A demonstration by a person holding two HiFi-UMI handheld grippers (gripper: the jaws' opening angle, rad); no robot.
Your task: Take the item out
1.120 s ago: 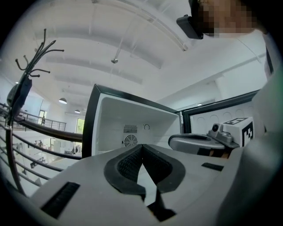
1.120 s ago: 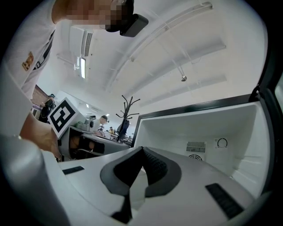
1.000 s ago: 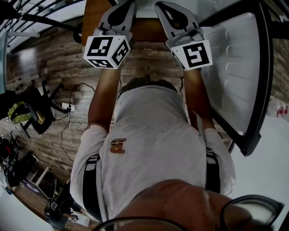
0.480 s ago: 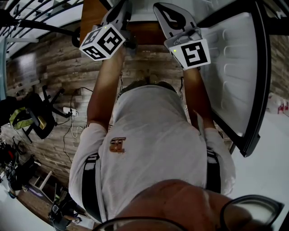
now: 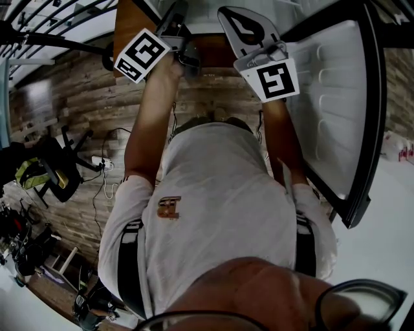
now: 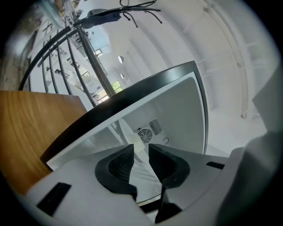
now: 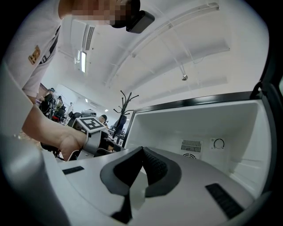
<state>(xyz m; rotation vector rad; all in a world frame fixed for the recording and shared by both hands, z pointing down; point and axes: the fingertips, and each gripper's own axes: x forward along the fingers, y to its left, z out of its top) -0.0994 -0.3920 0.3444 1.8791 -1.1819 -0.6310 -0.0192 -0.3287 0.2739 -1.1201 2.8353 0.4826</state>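
An open white fridge (image 7: 199, 128) stands in front of me, and both grippers are raised at its mouth. My left gripper (image 6: 141, 152) has its jaws opening, with a clear gap and nothing between the pads. Past its tips a small pale block (image 6: 138, 149) sits deep inside the fridge (image 6: 177, 110) near the fan vent. I cannot tell what it is. My right gripper (image 7: 142, 152) is shut, tips touching, holding nothing. In the head view the left gripper (image 5: 174, 13) and right gripper (image 5: 242, 22) both point toward the fridge at the top edge.
The fridge door (image 5: 336, 97) hangs open at my right, its inner liner facing me. A wooden panel (image 6: 31, 119) flanks the fridge on the left. Chairs, cables and a coat stand (image 7: 126, 99) fill the room behind. The left gripper's marker cube (image 7: 90, 126) shows beside my right gripper.
My left gripper has swung a little to the left and rolled, its marker cube now tilted. The right gripper has hardly moved.
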